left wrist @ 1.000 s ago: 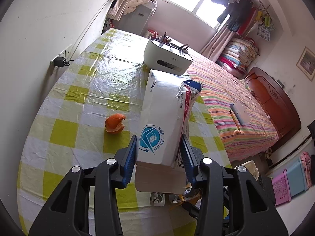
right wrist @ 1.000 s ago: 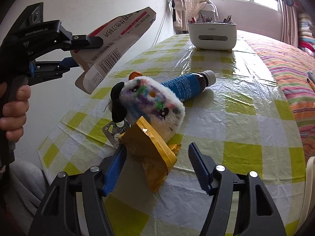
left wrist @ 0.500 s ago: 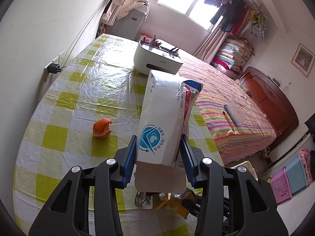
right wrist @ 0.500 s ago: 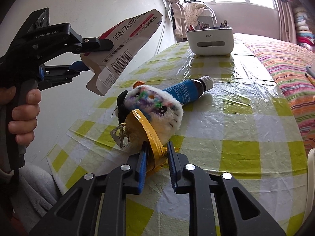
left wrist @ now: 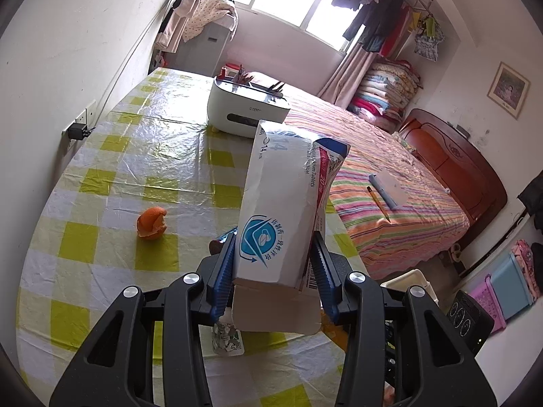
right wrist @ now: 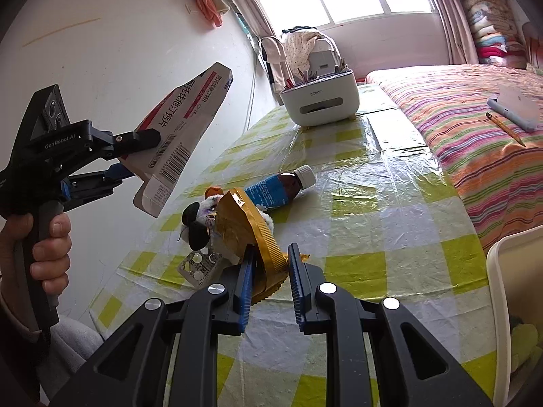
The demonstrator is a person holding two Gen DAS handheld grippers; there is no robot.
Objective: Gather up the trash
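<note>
The left tool is clamped on a white medicine carton, blue pads pressing both long sides, so the carton sticks up and away from the handle with its open flap hanging below. Under it runs the tabletop in yellow-and-white check beneath clear plastic. A piece of orange peel lies alone to the left, well apart from the carton. A white organiser box sits at the far end, and a striped bed runs alongside on the right.

From the right wrist, the right tool is pinched tight on a crumpled gold wrapper, lifted off the tabletop. Just behind the wrapper lies a fluffy toy with black ears, and beside that a brown bottle on its side with a white cap. A used blister pack lies flat by the toy. At the left, a hand grips the other tool, the carton held in the air above the tabletop's edge.
</note>
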